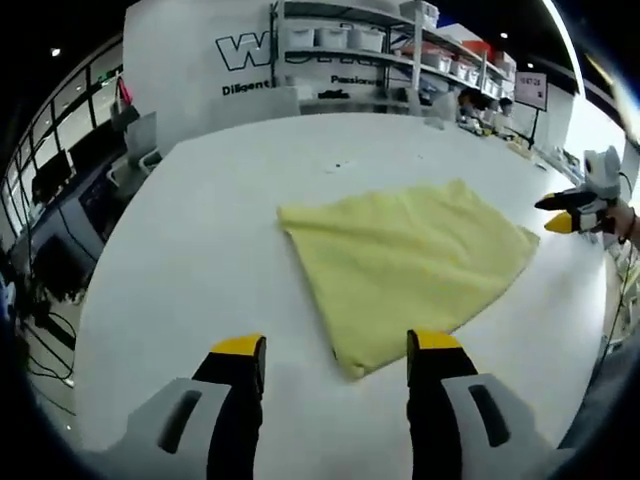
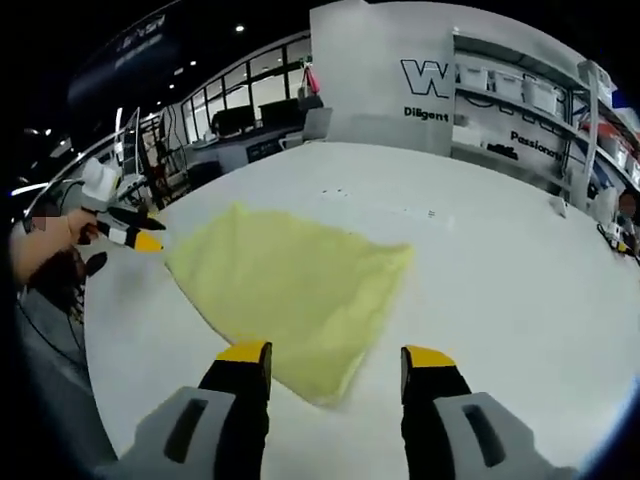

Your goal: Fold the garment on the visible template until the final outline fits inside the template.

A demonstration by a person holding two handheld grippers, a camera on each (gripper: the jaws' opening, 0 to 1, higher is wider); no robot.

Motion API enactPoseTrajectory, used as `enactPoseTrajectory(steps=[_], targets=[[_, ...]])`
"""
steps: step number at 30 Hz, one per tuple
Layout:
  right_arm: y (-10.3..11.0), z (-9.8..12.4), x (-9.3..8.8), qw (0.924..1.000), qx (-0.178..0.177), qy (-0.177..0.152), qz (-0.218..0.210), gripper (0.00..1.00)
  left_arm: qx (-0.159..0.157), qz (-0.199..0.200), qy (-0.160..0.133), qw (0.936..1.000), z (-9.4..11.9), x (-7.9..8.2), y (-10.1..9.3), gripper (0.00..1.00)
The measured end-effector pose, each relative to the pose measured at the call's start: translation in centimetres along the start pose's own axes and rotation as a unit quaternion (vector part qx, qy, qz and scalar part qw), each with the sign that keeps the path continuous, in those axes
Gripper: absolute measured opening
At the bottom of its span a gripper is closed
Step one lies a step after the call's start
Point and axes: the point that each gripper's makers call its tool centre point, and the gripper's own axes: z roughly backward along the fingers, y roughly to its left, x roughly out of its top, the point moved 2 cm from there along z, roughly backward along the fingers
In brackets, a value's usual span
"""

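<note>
Two claws (image 1: pixel 337 358) (image 2: pixel 336 360) apart above yellow garment (image 1: pixel 405 260); wall lettering (image 2: pixel 425 115) "Diligent", "Passion".

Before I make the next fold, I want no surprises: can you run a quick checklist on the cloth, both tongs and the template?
1. Yellow cloth fully on the white table: ok.
2. Left tongs open, holding nothing: ok.
3. Right tongs open, holding nothing: ok.
4. Nearest cloth corner between the left tongs' jaws: ok.
5. Template outline visible: cannot tell; none shows on the table.
6. Cloth lies flat: ok, apart from faint ripples.
</note>
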Motion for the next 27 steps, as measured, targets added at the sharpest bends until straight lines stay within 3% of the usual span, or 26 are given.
enactPoseTrajectory(steps=[5, 12, 17, 21, 27], targets=[[0.5, 0.1, -2.1, 0.9998, 0.007, 0.018, 0.007, 0.45, -0.013, -0.007, 0.014, 0.9998, -0.1, -1.5, -0.5, 0.48], [0.8, 0.0, -3.0, 0.9997, 0.011, 0.020, 0.005, 0.42, -0.022, -0.007, 0.028, 0.9993, -0.5, -2.4, -0.9, 0.43], [0.7, 0.0, -3.4, 0.9998, 0.011, 0.019, 0.003, 0.38, -0.023, -0.005, 0.037, 0.9990, -0.8, -3.0, -1.0, 0.34], [0.7, -0.1, -3.8, 0.9997, 0.009, 0.022, 0.001, 0.37, -0.019, -0.007, 0.034, 0.9992, -0.9, -3.3, -0.7, 0.19], [0.7, -0.1, -4.1, 0.9996, 0.008, 0.027, 0.006, 0.34, -0.024, -0.018, 0.037, 0.9989, -1.1, -3.5, -0.7, 0.12]])
